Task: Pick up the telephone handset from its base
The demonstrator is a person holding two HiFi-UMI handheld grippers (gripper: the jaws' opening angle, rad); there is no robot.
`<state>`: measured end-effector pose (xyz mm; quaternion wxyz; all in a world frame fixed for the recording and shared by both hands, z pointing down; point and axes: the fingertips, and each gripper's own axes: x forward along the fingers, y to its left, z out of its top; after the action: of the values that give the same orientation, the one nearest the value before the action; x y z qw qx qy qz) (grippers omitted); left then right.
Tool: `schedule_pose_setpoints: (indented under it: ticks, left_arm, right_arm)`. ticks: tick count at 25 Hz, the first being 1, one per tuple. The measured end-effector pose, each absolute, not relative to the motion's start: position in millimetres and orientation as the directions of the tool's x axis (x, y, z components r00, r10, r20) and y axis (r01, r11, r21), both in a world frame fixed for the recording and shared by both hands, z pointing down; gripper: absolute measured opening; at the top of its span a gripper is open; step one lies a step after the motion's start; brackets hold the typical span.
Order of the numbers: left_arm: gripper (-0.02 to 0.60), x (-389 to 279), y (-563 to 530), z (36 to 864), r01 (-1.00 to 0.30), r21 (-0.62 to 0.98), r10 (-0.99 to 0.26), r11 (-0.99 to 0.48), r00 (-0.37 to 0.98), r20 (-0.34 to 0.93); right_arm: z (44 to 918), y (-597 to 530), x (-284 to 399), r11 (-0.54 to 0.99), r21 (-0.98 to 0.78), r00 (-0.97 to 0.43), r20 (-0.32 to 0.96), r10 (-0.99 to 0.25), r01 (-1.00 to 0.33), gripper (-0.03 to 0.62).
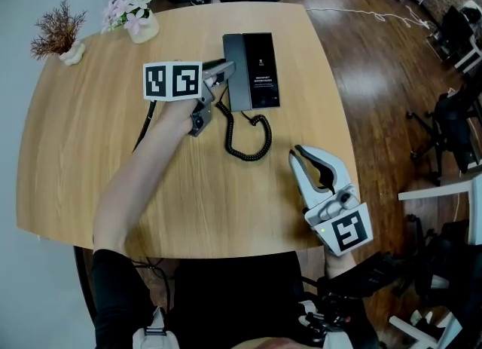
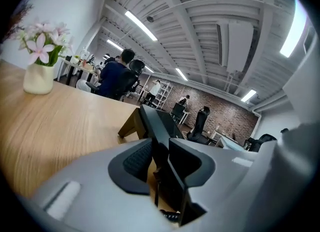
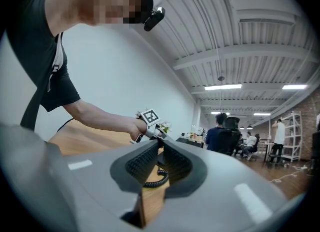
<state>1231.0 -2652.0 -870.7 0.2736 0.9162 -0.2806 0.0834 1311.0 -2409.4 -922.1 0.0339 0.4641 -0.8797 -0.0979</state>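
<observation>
Head view showed a wide wooden table [image 1: 90, 174] that carried everything else. On its near right part the right gripper [image 1: 300, 153] lay low over the wood, well apart from the telephone; in the right gripper view its jaws [image 3: 161, 143] were drawn together at the tips with nothing caught between them. The left gripper [image 1: 224, 70] reached in from the left side to the black telephone base [image 1: 263, 68], which sat toward the table's far edge. The telephone handset [image 1: 239, 76] lay in its cradle along the base's left side. In the left gripper view the handset's edge [image 2: 157, 126] stood between the two pads, and the jaws were clenched on it. A black coiled cord [image 1: 252, 140] looped on the wood just in front of the base. At the far left corner stood a small pot of pink flowers [image 1: 139, 16] and, beside it, a sprig of dried reddish plant [image 1: 60, 35].
</observation>
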Motion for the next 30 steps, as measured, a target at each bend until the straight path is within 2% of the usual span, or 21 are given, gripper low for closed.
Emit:
schedule_pose_setpoints:
  ticks: [2, 7, 14, 17, 22, 26, 30]
  left_arm:
    - [0.111, 1232.4, -2652.7, -869.2, -0.545, 0.476, -0.457, -0.690, 0.838, 0.297]
    - [0.110, 1236.4, -2649.2, -862.1, -0.405, 0.654, -0.340, -0.639, 0.911, 0.232]
    - [0.143, 1249.2, -2650.5, -858.6, -0.420, 0.633, -0.308, -0.650, 0.907, 0.286]
    - [0.125, 1246.2, -2650.8, -858.1, -0.404, 0.662, -0.313, -0.631, 0.914, 0.260]
    - [0.078, 1241.9, -2644.5, -874.9, -0.253, 0.775, -0.311, -0.579, 0.947, 0.076]
    - [0.077, 1231.9, -2637.4, -897.5, -0.147, 0.782, -0.296, -0.606, 0.954, -0.051]
    - [0.077, 1216.0, -2615.6, -940.0, 0.023, 0.806, -0.293, -0.591, 0.925, -0.241]
  right_arm:
    - [-922.6, -2408.6, 1310.9, 0.553, 0.202, -0.569, -0.032, -0.821, -0.809, 0.032]
    - [-924.1, -2409.5, 1311.7, 0.557, 0.218, -0.577, -0.039, -0.816, -0.802, 0.028]
    - [-925.8, -2410.7, 1311.1, 0.554, 0.222, -0.577, -0.050, -0.815, -0.802, 0.025]
    - [-923.6, -2410.2, 1312.3, 0.550, 0.215, -0.572, -0.051, -0.819, -0.807, 0.023]
    - [-924.5, -2409.9, 1318.1, 0.540, 0.199, -0.559, -0.054, -0.827, -0.818, 0.014]
    - [-922.1, -2414.2, 1320.5, 0.534, 0.184, -0.551, -0.053, -0.833, -0.825, 0.012]
    - [-921.2, -2414.7, 1322.9, 0.535, 0.174, -0.549, -0.048, -0.834, -0.827, 0.012]
